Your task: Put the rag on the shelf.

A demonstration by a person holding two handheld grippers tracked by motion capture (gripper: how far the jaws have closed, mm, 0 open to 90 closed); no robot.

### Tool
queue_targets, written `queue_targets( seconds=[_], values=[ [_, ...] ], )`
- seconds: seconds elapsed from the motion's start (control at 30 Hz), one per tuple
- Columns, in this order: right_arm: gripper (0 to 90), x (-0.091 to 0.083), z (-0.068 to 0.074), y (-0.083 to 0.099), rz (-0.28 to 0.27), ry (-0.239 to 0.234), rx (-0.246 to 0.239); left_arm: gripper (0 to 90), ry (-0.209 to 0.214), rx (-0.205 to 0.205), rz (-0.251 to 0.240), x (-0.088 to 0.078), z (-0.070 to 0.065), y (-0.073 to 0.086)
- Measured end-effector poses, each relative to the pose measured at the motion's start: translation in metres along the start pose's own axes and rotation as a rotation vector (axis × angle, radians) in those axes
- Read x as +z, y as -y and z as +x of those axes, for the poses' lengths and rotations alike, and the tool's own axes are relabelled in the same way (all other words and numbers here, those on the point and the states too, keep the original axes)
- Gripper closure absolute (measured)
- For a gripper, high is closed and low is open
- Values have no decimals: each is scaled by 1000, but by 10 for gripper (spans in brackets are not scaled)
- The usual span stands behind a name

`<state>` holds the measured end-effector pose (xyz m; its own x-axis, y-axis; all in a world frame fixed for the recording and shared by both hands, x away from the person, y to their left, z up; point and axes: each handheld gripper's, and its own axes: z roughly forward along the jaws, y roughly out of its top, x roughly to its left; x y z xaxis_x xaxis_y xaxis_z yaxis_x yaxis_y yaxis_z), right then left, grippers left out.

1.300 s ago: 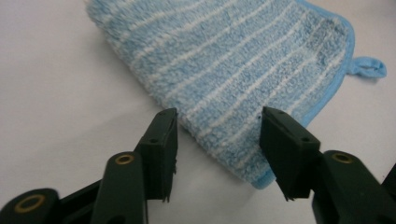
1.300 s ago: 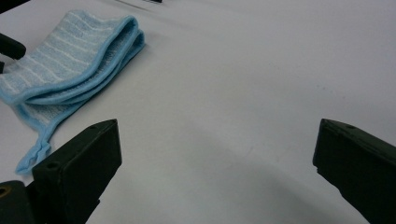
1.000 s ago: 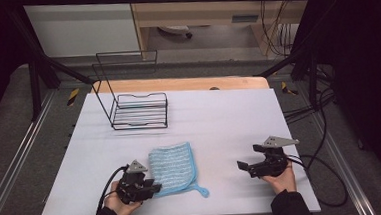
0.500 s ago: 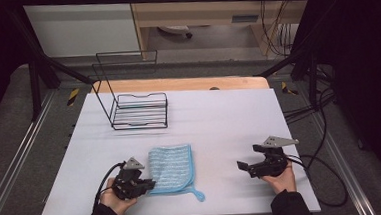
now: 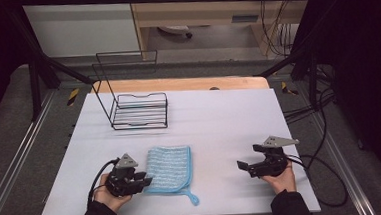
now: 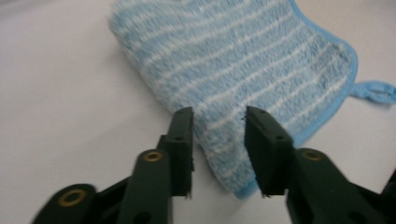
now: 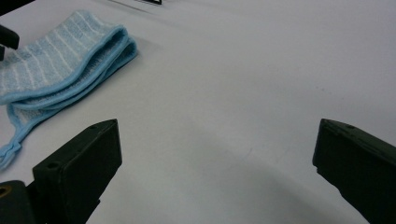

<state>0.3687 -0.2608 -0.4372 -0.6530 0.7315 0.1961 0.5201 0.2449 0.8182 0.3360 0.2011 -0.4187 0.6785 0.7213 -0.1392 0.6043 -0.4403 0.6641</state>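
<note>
Our left hand-held gripper (image 6: 218,140) sits at the near left edge of the folded blue cloth (image 5: 169,168), its jaws just opened a little and straddling the fold without pinching it. The right hand-held gripper (image 5: 247,166) rests wide open and empty, well to the right. We judge the fold finished; next we must grip the cloth to lift it. The white tabletop (image 5: 219,118) lies bare up to the wire rack (image 5: 139,110) behind.

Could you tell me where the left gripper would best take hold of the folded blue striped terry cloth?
Probably the folded blue striped terry cloth's near left edge, approached low from the left by the left gripper: the layers stack thick there, already lying between its parted jaws.
</note>
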Motion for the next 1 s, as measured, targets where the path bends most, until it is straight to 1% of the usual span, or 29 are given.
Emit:
queue_targets(
  seconds=[0.07,0.1,0.2,0.27,0.33,0.4,0.53,0.67,0.8,0.93,1.0],
  values=[
    [18,0,0,0,1,2,-1,544,-12,6,-18,-4,4,-2],
    [18,0,0,0,2,2,-2,512,-22,3,-32,-5,7,-4],
    [18,0,0,0,2,3,0,432,-47,7,-56,-8,14,-9],
    [18,0,0,0,1,4,2,383,-60,5,-61,-7,19,-14],
    [18,1,1,0,0,3,6,346,-71,12,-56,-6,22,-19],
    [18,1,1,0,2,4,3,313,-75,20,-52,-4,25,-24],
    [18,1,1,0,1,5,4,255,-73,11,-58,3,29,-34],
    [17,1,1,1,3,4,4,187,-99,25,-62,9,32,-45],
    [17,1,1,1,4,5,3,151,-120,8,-80,15,37,-53],
    [17,1,0,1,4,5,-3,152,-100,-31,-88,24,44,-55],
    [17,2,1,1,5,5,0,185,-93,-49,-92,28,47,-56]
  ],
)
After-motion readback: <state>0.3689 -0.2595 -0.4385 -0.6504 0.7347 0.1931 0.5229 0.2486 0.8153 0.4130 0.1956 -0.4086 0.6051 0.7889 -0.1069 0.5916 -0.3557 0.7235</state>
